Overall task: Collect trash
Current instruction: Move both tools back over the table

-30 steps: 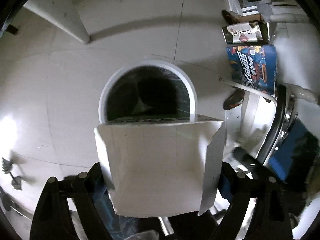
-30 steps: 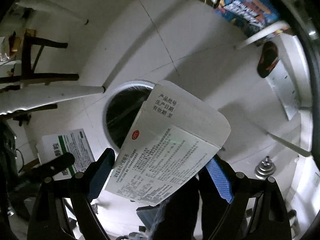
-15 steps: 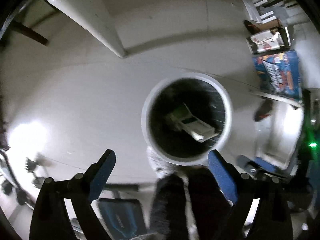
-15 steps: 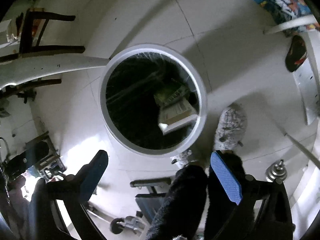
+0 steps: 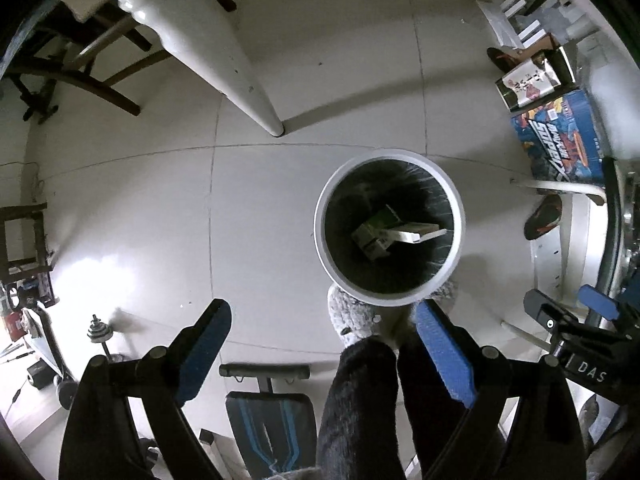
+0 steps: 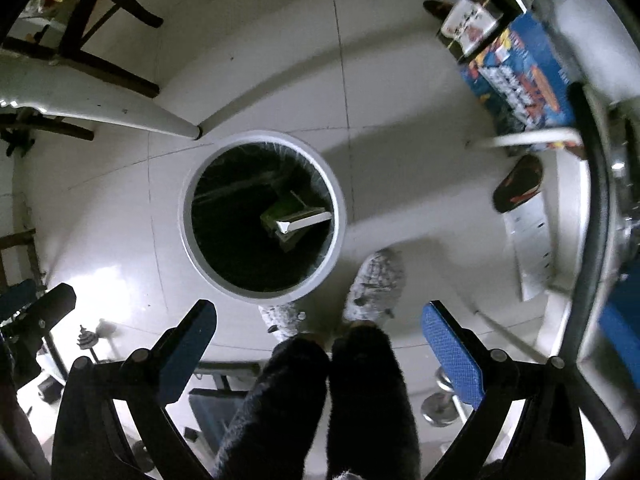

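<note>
**Ana:** Pale floor tiles (image 5: 132,216) fill both views, looking straight down past the person's dark trouser legs and slippers. What are the tools doing?

**Ben:** The left gripper (image 5: 322,328) has its blue pads spread wide with nothing between them. The right gripper (image 6: 320,330) is the same: jaws wide apart, empty, hanging above the floor.

**Ana:** And the trash?

**Ben:** Two flat cartons (image 5: 384,230) lie at the bottom of the round white bin (image 5: 320,240), which has a dark liner. One shows a green face, the other a pale edge, and it leans across the first. In the right wrist view the cartons (image 6: 294,220) sit toward the right side of the bin (image 6: 188,236), just in front of the slippers.

**Ana:** How would such a carton handle?

**Ben:** I'd judge it light, thin card, probably hollow, so it would crush under a hard squeeze. Pinch across the broad flat faces near the middle, gently; the narrow edges would likely buckle or slip.

**Ana:** Anything else to collect?

**Ben:** A blue printed box (image 5: 560,136) and a smaller box beside it stand against the wall, well apart from the bin. Whether they count as trash, I cannot tell.
</note>
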`<state>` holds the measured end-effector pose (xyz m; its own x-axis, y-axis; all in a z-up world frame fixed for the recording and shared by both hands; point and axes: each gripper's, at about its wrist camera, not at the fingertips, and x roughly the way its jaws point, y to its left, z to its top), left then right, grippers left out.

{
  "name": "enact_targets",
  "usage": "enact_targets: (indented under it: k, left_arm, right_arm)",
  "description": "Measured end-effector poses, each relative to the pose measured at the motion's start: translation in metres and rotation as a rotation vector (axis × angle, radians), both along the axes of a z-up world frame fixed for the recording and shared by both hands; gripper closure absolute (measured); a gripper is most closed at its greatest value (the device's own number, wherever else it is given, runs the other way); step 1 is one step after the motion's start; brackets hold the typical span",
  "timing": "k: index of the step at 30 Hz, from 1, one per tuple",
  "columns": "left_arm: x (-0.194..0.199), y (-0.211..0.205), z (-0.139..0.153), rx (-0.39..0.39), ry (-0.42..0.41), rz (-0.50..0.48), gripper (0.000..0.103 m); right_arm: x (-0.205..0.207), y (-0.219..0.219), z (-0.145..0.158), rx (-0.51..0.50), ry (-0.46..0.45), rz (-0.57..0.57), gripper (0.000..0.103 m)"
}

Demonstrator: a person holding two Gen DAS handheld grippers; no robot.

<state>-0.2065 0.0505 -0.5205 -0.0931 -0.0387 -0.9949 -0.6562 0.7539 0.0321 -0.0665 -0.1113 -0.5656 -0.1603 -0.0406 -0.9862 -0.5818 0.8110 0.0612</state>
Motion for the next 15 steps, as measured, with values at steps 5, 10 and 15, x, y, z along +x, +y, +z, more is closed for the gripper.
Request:
enact_targets:
  k: [5, 10, 15]
  left_arm:
    - [-0.004, -0.004, 0.051, 0.005, -0.026, 0.017, 0.009]
    - [-0.009, -0.011, 0.111, 0.020, -0.061, 0.017, 0.009]
    - [-0.015, -0.014, 0.178, 0.029, -0.114, 0.026, 0.009]
  right_arm:
    - [-0.004, 0.000, 0.055, 0.014, -0.021, 0.020, 0.000]
    - [-0.009, -0.002, 0.127, 0.032, -0.041, 0.041, 0.000]
    - [-0.008, -0.004, 0.201, 0.073, -0.053, 0.019, 0.000]
